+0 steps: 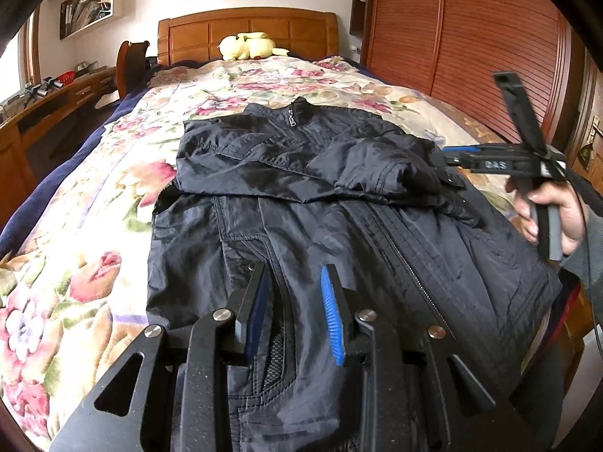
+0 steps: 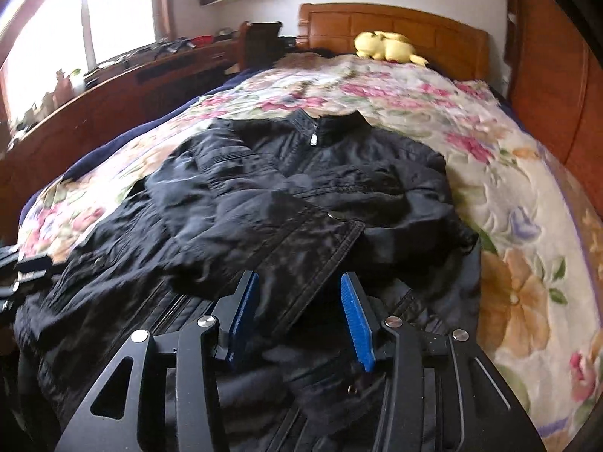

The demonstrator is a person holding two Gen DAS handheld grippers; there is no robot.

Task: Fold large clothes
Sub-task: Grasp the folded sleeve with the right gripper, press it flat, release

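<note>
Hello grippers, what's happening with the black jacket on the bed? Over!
Left gripper open over jacket, holding nothing. Right gripper open, empty. Both sleeves folded across chest. Nothing in the way.

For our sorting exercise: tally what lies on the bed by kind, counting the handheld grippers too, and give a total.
Black jackets: 1
Yellow plush toys: 1
Floral bedspreads: 1
Handheld grippers: 2, the left gripper and the right gripper
Total: 5

The black jacket's (image 1: 339, 226) hem runs off the bottom edge, and its folded-over sleeves hide its chest.
</note>
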